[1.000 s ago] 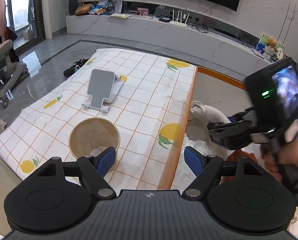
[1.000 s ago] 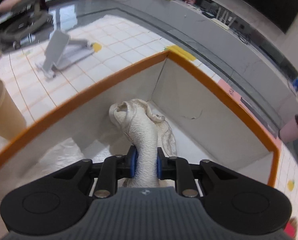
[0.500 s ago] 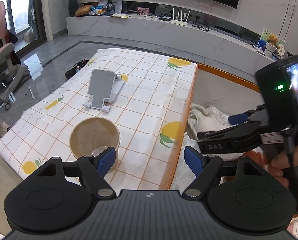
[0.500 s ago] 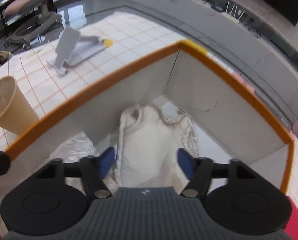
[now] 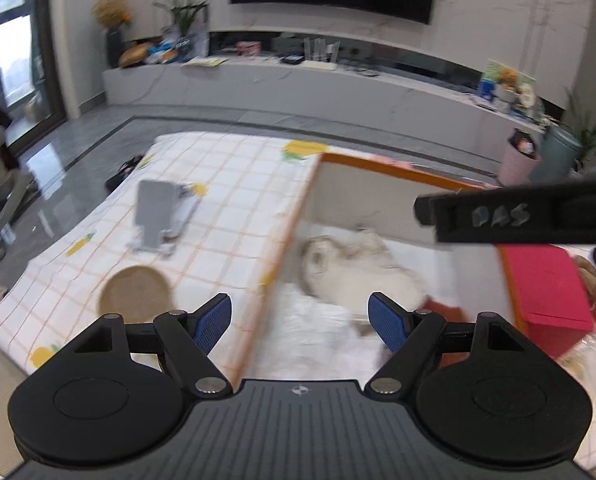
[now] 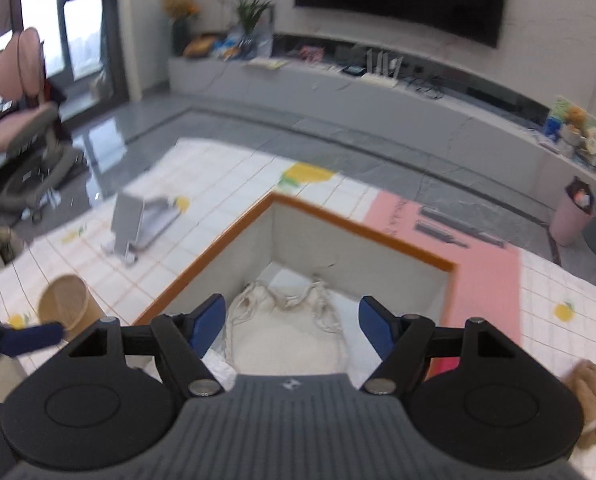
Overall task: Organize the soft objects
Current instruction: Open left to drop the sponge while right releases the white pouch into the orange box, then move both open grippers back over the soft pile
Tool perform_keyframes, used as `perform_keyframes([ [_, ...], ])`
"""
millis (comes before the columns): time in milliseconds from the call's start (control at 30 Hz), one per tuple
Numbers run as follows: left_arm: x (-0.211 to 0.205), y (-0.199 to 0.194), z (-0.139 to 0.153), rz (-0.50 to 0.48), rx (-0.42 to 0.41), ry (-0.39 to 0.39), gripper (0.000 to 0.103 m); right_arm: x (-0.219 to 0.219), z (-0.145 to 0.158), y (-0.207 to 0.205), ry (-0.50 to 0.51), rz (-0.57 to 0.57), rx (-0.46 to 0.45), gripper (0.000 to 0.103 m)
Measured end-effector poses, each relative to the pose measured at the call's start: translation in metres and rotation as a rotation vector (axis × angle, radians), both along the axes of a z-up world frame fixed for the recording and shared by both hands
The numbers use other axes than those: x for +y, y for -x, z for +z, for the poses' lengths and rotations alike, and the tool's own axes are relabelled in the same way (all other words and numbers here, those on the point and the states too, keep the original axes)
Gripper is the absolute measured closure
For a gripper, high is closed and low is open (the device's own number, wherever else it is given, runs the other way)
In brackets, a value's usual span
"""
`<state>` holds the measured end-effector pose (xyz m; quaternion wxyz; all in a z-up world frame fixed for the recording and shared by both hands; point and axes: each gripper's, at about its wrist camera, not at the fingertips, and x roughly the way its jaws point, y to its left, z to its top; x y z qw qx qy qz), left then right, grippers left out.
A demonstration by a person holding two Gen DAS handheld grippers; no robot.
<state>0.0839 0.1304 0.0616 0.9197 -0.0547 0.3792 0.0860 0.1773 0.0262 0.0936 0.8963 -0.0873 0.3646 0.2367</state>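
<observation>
A cream cloth bag lies inside the orange-rimmed white box; it also shows in the left wrist view, in the box. My right gripper is open and empty, raised above the bag. My left gripper is open and empty, over the box's near left edge. One finger of the right gripper crosses the left wrist view at the right. A brown plush item lies on the table to the right of the box.
A paper cup and a grey phone stand sit on the checked tablecloth left of the box. A red box lies right of it. A pink sheet lies behind the box.
My right gripper opened and let go of the cream bag, which now lies in the box. It then lifted up and back. My left gripper rose and shifted right.
</observation>
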Motion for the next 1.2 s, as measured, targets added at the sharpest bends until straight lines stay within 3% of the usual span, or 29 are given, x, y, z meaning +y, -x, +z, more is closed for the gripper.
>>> perform_keyframes([
  [267,-0.053,0.005,0.006,-0.122,-0.030,-0.009,0.011,-0.109,0.045,0.051,-0.028,-0.155,-0.092,0.029],
  [400,-0.079,0.007,0.008,-0.180,-0.043,0.027,0.011,-0.166,0.047,0.068,-0.002,-0.247,-0.114,0.028],
  [533,-0.110,0.008,0.001,-0.164,-0.028,0.043,0.011,-0.222,0.040,0.079,0.015,-0.386,-0.102,0.023],
  [733,-0.170,0.020,-0.025,-0.351,-0.060,0.007,0.011,-0.291,-0.004,0.085,-0.024,-0.556,-0.036,0.022],
  [833,-0.191,0.018,-0.045,-0.409,-0.011,0.023,0.011,-0.312,-0.037,0.088,-0.011,-0.593,0.046,0.017],
  [967,-0.212,0.005,-0.075,-0.428,0.100,0.089,0.011,-0.331,-0.080,0.088,0.005,-0.644,0.170,0.015],
  [1033,-0.218,-0.002,-0.085,-0.428,0.129,0.119,0.011,-0.339,-0.098,0.092,-0.038,-0.649,0.235,0.015],
  [1100,-0.228,-0.008,-0.092,-0.418,0.153,0.101,0.011,-0.347,-0.114,0.094,-0.058,-0.686,0.318,0.015],
  [1200,-0.241,-0.013,-0.099,-0.412,0.176,0.096,0.011,-0.356,-0.134,0.096,-0.014,-0.774,0.365,0.015],
])
